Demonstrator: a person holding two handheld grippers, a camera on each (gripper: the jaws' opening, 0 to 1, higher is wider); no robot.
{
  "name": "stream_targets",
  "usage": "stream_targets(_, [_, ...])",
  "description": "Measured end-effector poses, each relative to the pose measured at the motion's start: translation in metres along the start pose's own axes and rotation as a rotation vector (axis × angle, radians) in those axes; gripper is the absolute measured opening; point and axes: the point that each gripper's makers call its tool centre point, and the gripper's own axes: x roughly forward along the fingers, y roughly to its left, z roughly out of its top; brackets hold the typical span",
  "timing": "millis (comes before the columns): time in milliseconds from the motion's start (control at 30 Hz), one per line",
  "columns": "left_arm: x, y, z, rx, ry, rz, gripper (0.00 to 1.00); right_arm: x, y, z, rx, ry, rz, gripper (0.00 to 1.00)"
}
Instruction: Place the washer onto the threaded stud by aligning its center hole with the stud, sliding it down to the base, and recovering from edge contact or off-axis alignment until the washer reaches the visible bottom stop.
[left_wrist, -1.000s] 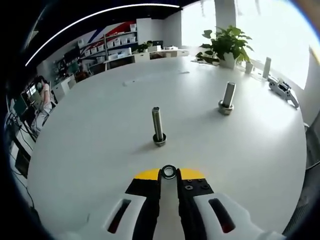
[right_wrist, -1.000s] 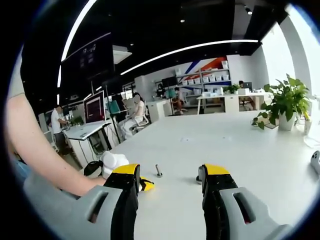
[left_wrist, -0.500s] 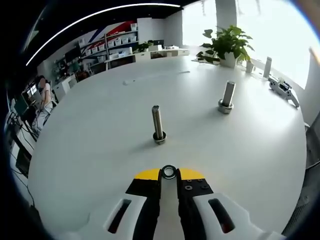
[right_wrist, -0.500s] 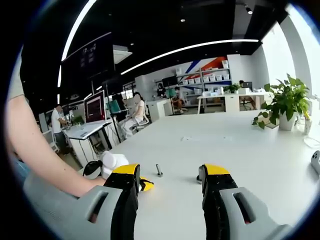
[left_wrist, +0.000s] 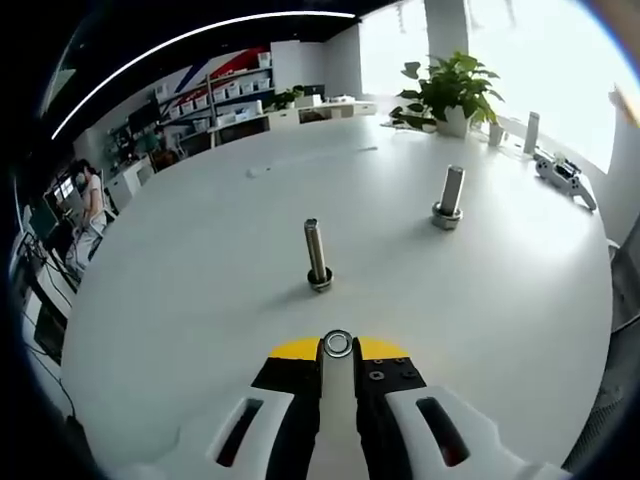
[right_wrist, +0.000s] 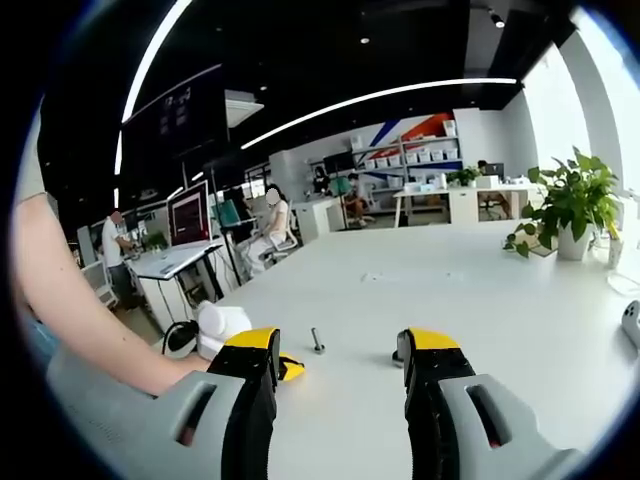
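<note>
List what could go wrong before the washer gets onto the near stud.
1. The washer is pinched by its edge at the very tips of the left gripper; bumping the stud top could knock it loose.
2. Its hole looks barely wider than the stud, so an off-axis approach may jam it on the threads.
3. The stud stands free on the table and might tip.

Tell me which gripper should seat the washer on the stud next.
Left. The left gripper already pinches the washer, with the near threaded stud straight ahead. The right gripper is open and empty.
</note>
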Motion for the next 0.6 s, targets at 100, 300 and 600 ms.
stream_targets(100, [-0.003, 0.001, 0.002, 0.005, -0.004, 0.001, 0.09, 0.000, 0.000, 0.000, -0.002, 0.001, 0.001, 0.52])
stream_targets(300, [-0.007, 0.004, 0.007, -0.003, -0.016, -0.001, 0.09, 0.000, 0.001, -0.001, -0.006, 0.003, 0.003, 0.52])
stream_targets(600, [-0.013, 0.009, 0.016, -0.003, -0.027, -0.020, 0.09, 0.000, 0.001, 0.000, -0.011, 0.002, 0.002, 0.52])
